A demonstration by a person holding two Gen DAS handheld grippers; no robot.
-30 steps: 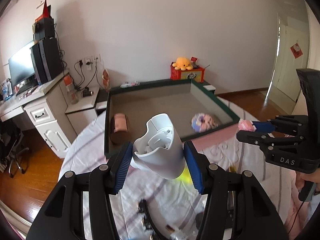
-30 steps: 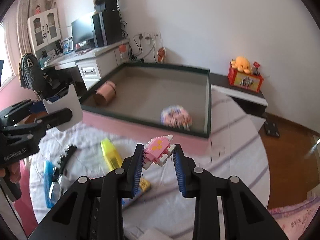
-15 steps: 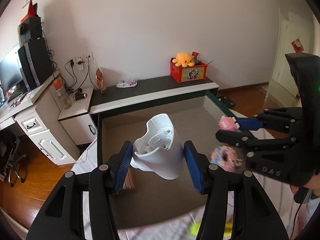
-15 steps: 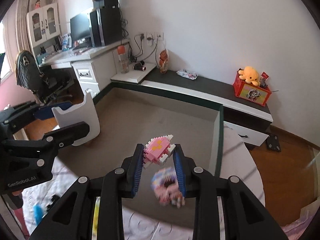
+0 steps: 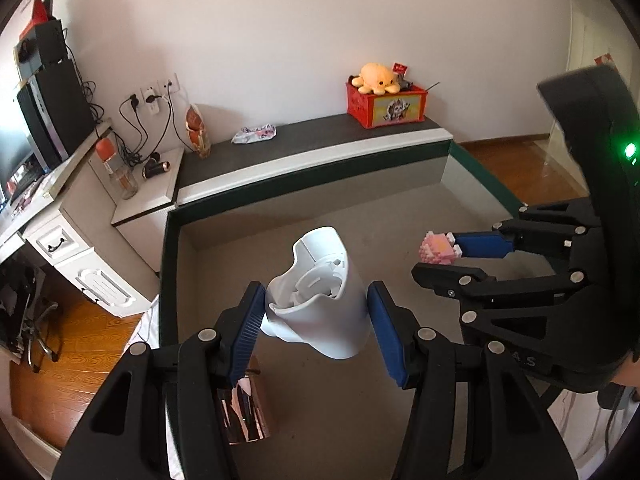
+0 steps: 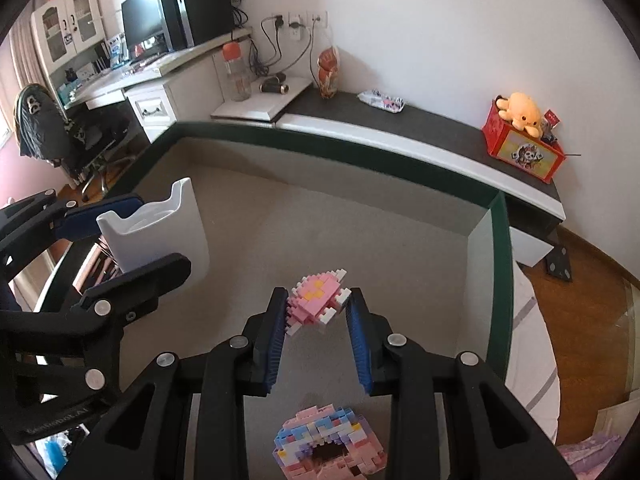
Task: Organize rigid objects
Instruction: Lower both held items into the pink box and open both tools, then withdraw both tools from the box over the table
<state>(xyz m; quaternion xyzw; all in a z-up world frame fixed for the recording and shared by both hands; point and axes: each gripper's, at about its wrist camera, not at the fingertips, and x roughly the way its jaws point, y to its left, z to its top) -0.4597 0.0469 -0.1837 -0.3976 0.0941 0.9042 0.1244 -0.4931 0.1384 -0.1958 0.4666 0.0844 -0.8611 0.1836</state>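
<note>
My left gripper (image 5: pixel 316 312) is shut on a white plastic holder (image 5: pixel 320 304) and holds it above the grey floor of a green-rimmed box (image 5: pixel 168 248). The holder also shows in the right wrist view (image 6: pixel 160 228). My right gripper (image 6: pixel 318 314) is shut on a small pink brick figure (image 6: pixel 316 300), also above the box floor; the figure shows in the left wrist view (image 5: pixel 438 247). A shiny pink cylinder (image 5: pixel 244 412) lies in the box under my left gripper. A pastel brick donut (image 6: pixel 328 448) lies in the box below my right gripper.
The box rim (image 6: pixel 500 280) surrounds both grippers. Behind it runs a low dark shelf (image 5: pixel 320 136) with a red crate and orange plush (image 5: pixel 384 96). A white desk with drawers (image 5: pixel 60 232) stands at the left. A striped cloth (image 6: pixel 532 344) lies right of the box.
Both grippers have moved forward from over the cloth to over the box, each still holding its object. The donut and the cylinder now lie beneath them.
</note>
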